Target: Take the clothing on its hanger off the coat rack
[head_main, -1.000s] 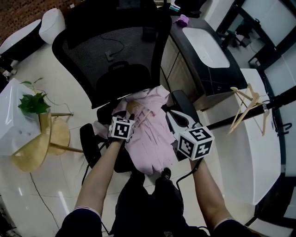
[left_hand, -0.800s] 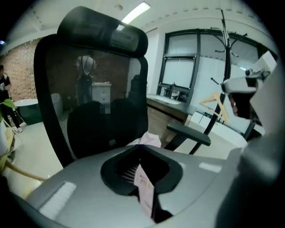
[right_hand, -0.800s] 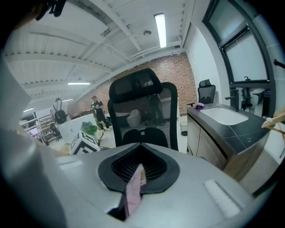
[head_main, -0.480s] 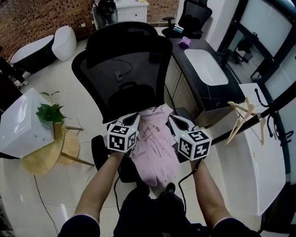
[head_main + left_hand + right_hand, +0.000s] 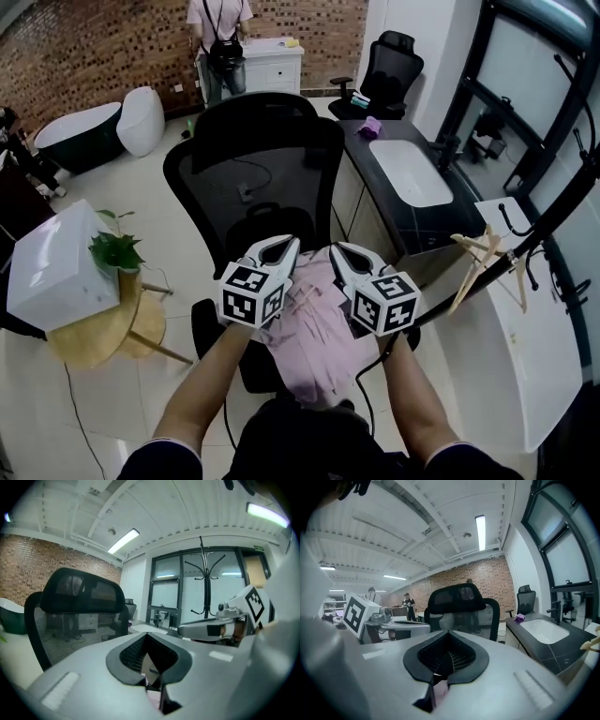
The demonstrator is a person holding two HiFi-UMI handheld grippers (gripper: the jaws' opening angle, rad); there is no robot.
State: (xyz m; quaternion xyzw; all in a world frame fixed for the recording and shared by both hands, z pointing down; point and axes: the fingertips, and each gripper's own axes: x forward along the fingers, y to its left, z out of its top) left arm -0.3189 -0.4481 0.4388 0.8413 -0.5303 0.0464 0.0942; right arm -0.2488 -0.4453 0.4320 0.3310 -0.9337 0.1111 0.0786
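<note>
The person's forearms (image 5: 202, 375) reach up from the bottom edge of the head view, each carrying a gripper. The left gripper (image 5: 283, 249) and the right gripper (image 5: 341, 253) sit side by side, near each other, tips aimed away from the person. The left one's fingers (image 5: 89, 667) are closed together with a sliver of pink cloth pinched low between them. The right one's fingers (image 5: 506, 667) are likewise closed on a scrap of pink. Both grip the pink clothing (image 5: 314, 328), which hangs below and between the grippers, over the seat of a black office chair (image 5: 253, 159) (a thin tan strip shows in its upper folds, but whether that is its hanger cannot be told). The chair's tall mesh back rises directly beyond the grippers and hides the floor behind it. To the left, a round wooden stool (image 5: 103, 328), a white box (image 5: 52, 277) and a leafy plant (image 5: 117, 251) crowd together. To the right, a dark bench (image 5: 450, 204) holds a white basin (image 5: 412, 173) and a small purple thing (image 5: 370, 127). Nearer on that side lies a white bench (image 5: 539, 366). Above it slants the black coat rack (image 5: 553, 211), well apart from the clothing, with a wooden hanger (image 5: 473, 267) hung on it. Farthest off are a bathtub (image 5: 80, 136), a white cabinet (image 5: 267, 64), a second chair (image 5: 389, 66) and a person (image 5: 220, 37) standing by the brick wall (image 5: 94, 47).
</note>
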